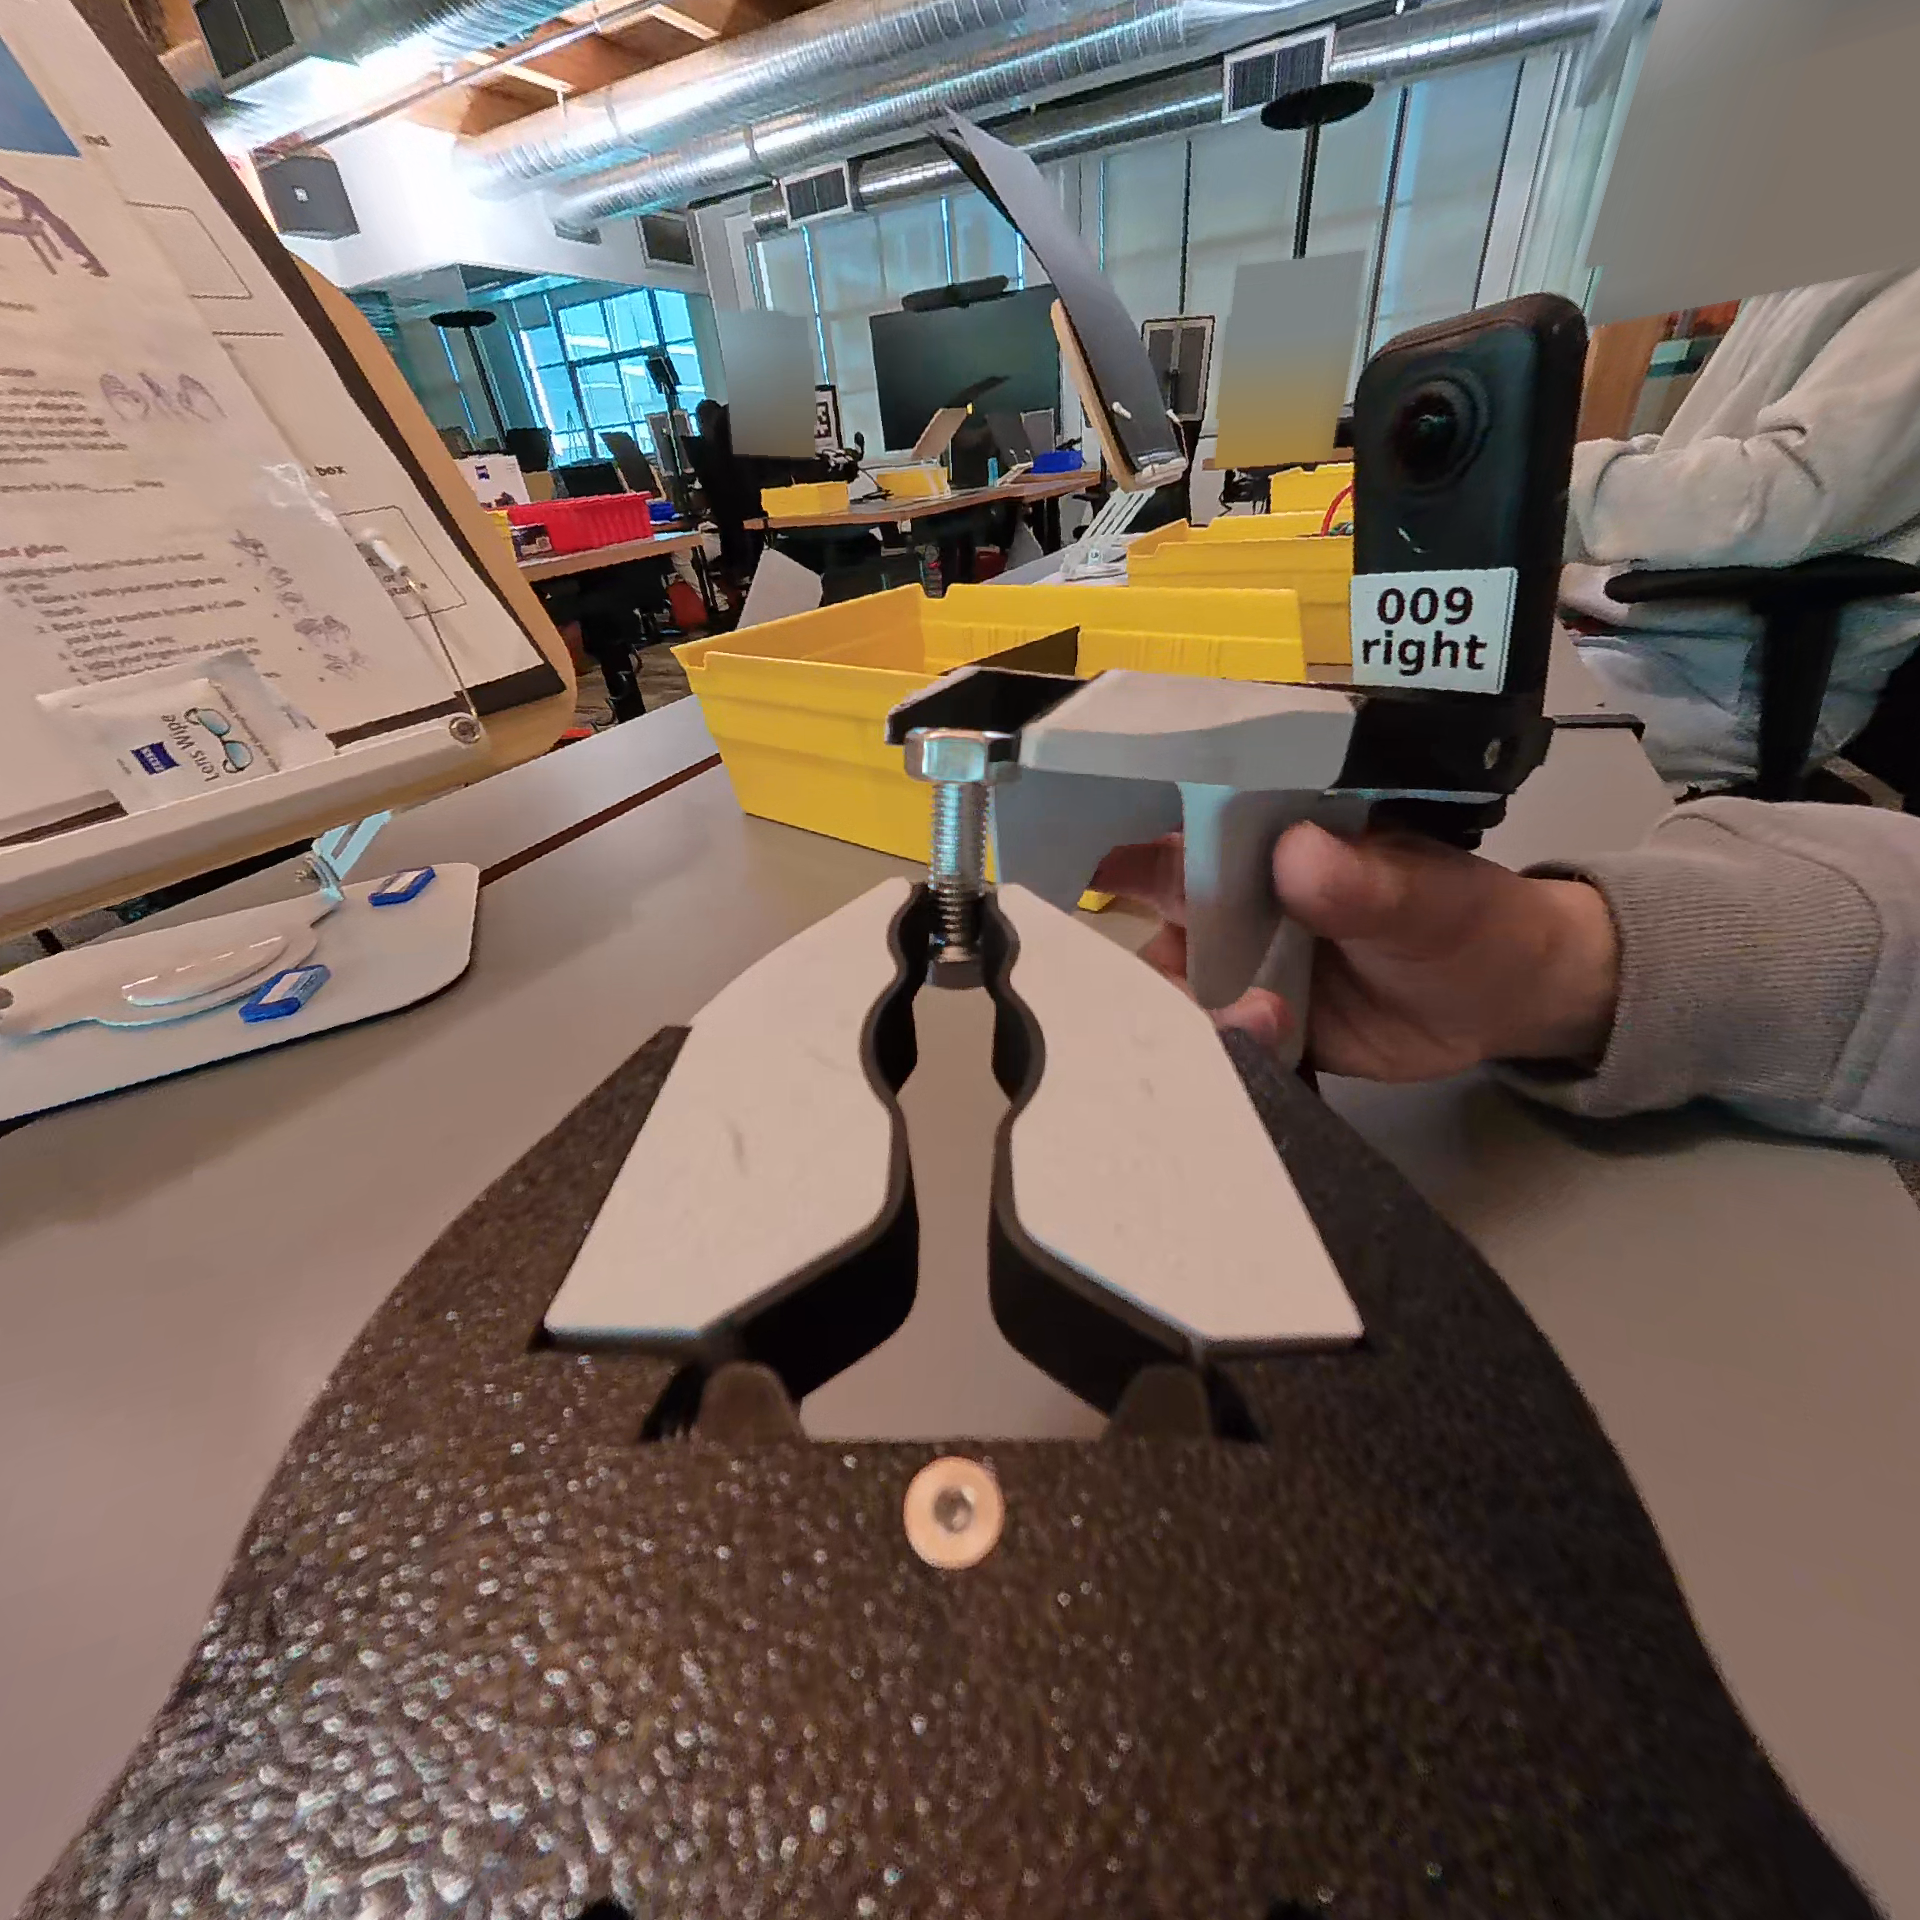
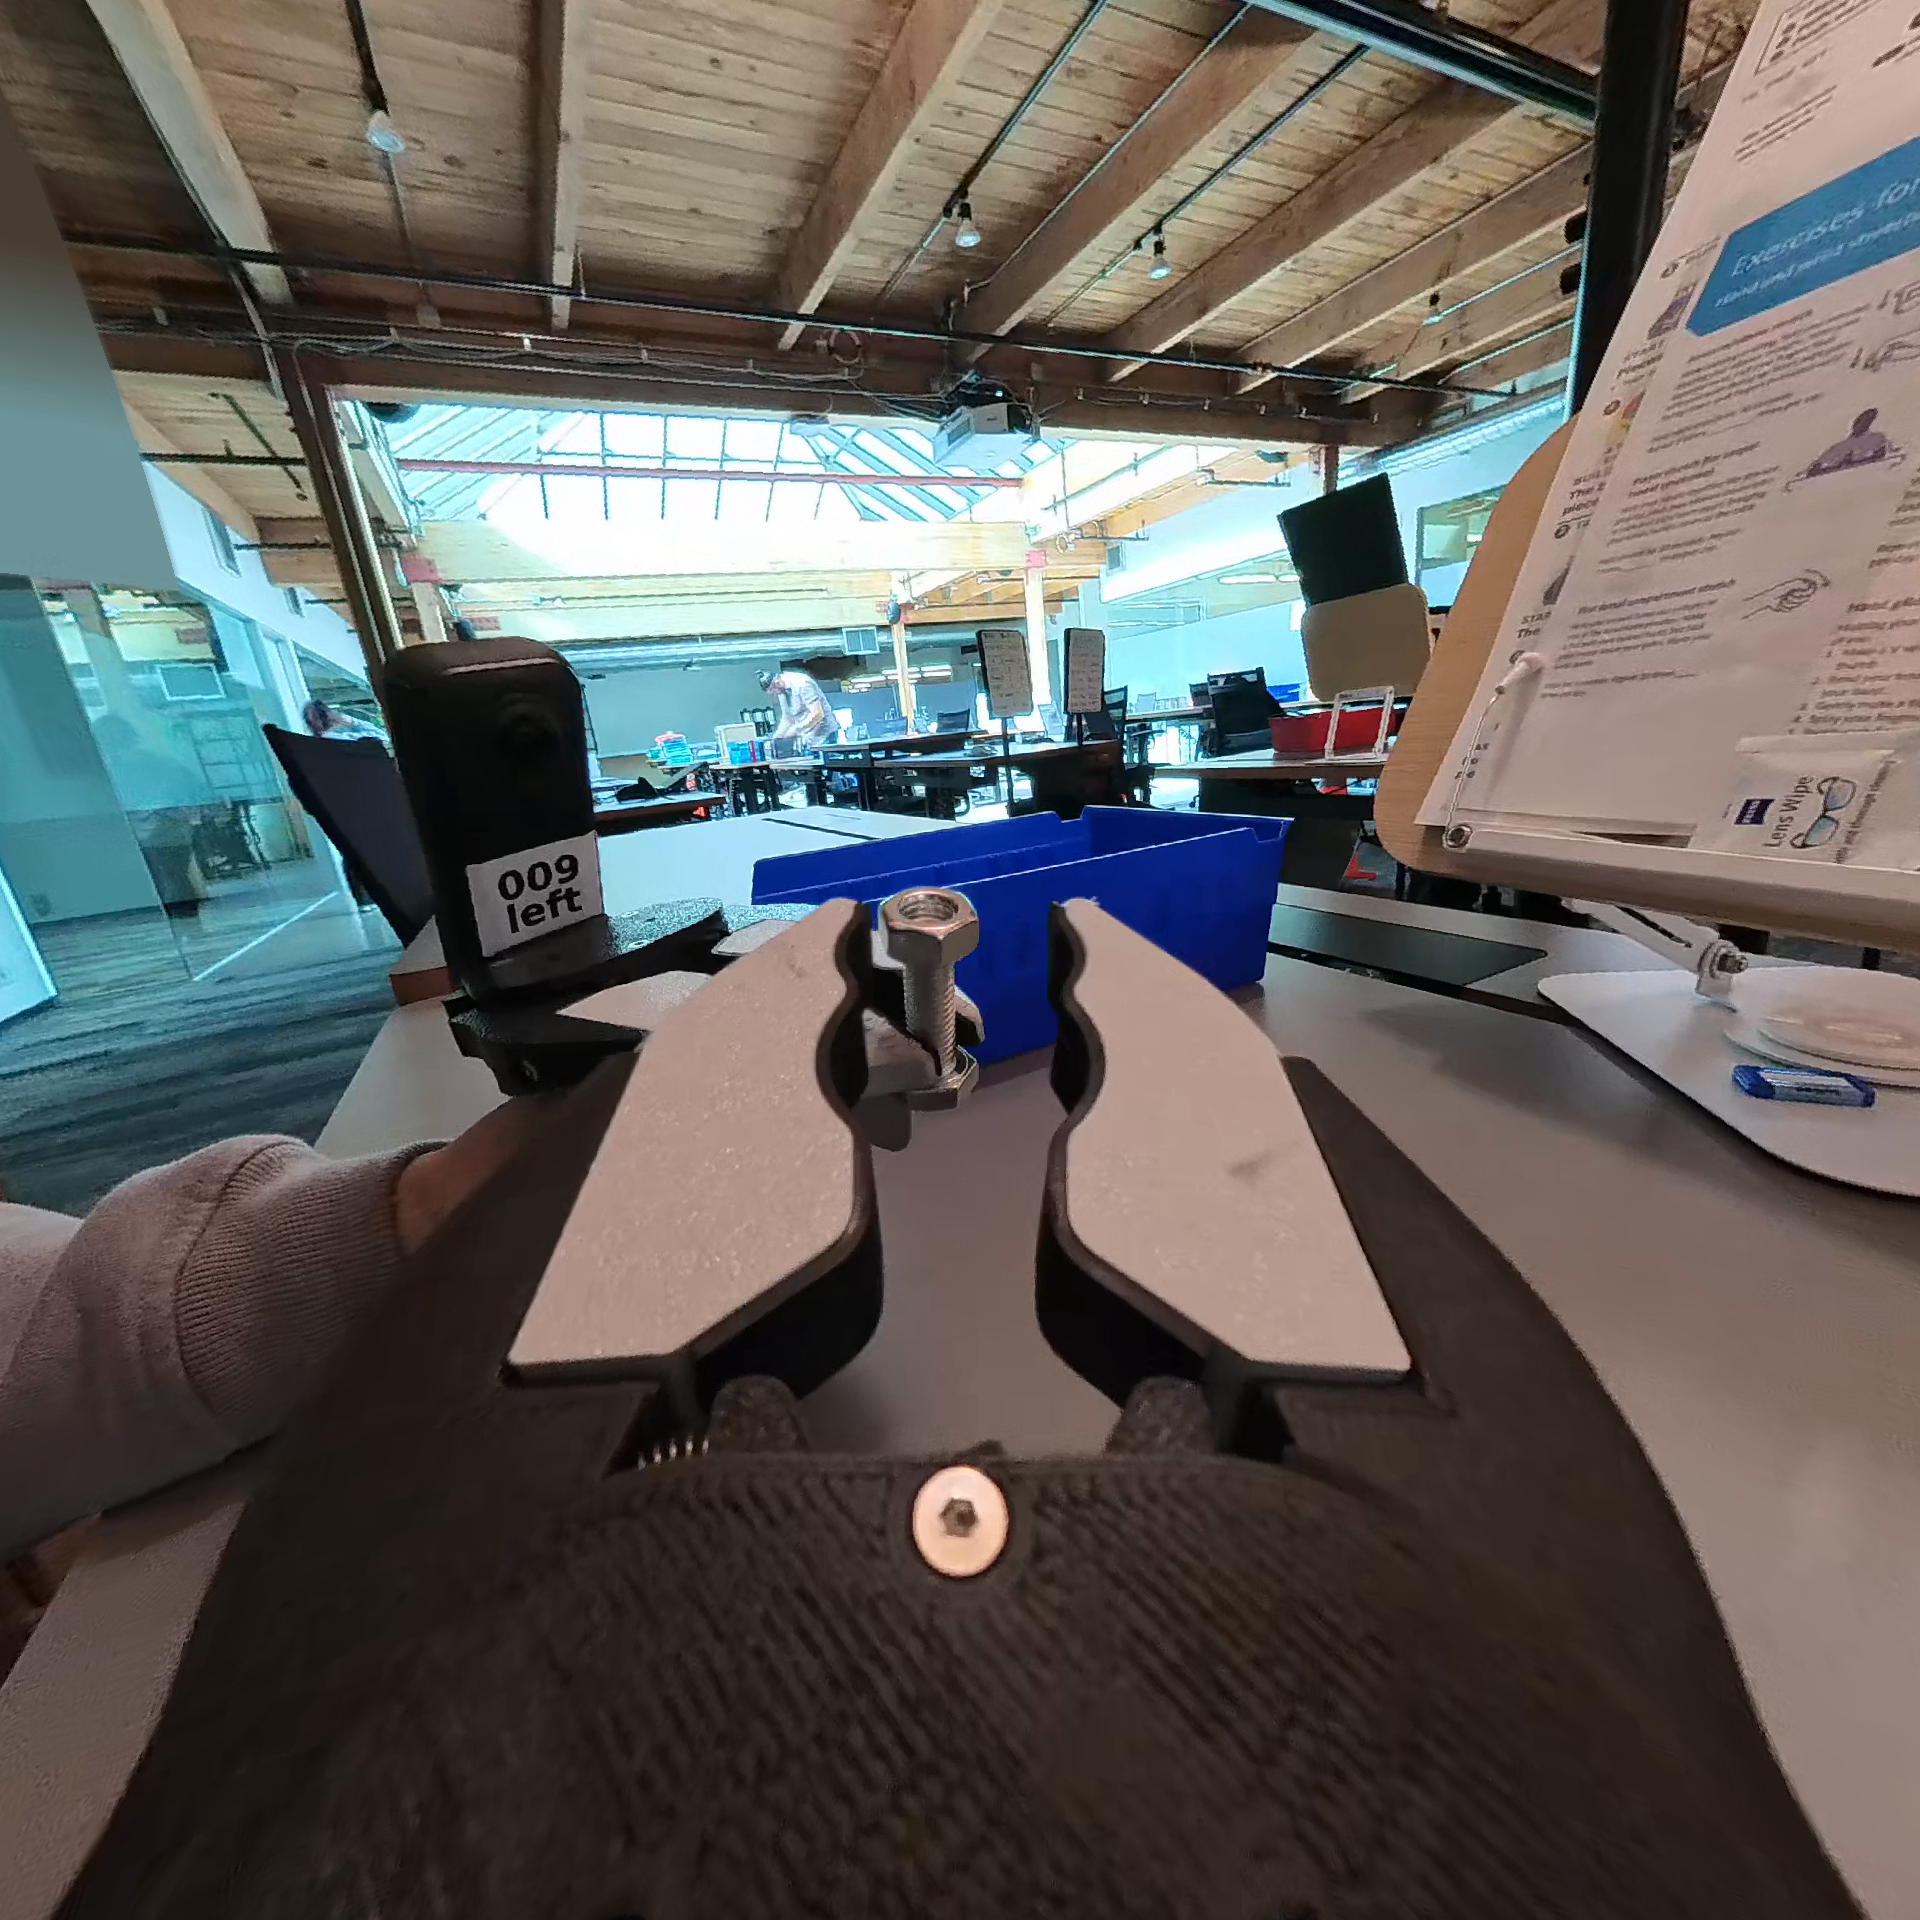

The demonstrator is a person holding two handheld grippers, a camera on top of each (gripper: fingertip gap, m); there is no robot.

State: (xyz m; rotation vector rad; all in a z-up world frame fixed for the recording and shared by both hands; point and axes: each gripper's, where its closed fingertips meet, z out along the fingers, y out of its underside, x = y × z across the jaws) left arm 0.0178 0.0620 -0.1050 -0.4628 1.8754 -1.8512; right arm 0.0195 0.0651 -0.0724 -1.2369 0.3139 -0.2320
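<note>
Nearest my left camera, the left tongs (image 1: 951, 935) are pinching almost fully closed on the lower end of a steel bolt (image 1: 954, 842). They are holding it upright just above the grey surface (image 1: 312, 1299). I judge this low grip is leaving the threads and the nut (image 2: 925, 920) on top exposed.

The right tongs (image 2: 956, 920) are sitting level with the nut and gaping wide around it. One finger (image 2: 831, 966) is lying just beside the nut and the other is standing clear, so they are gripping nothing.

A yellow bin (image 1: 821, 727) and a blue bin (image 2: 1143, 894) are standing behind, and their walls are hiding whatever they contain. I cannot tell whether the nearer finger is touching the nut. Shadow is swallowing the bolt's bottom end.
</note>
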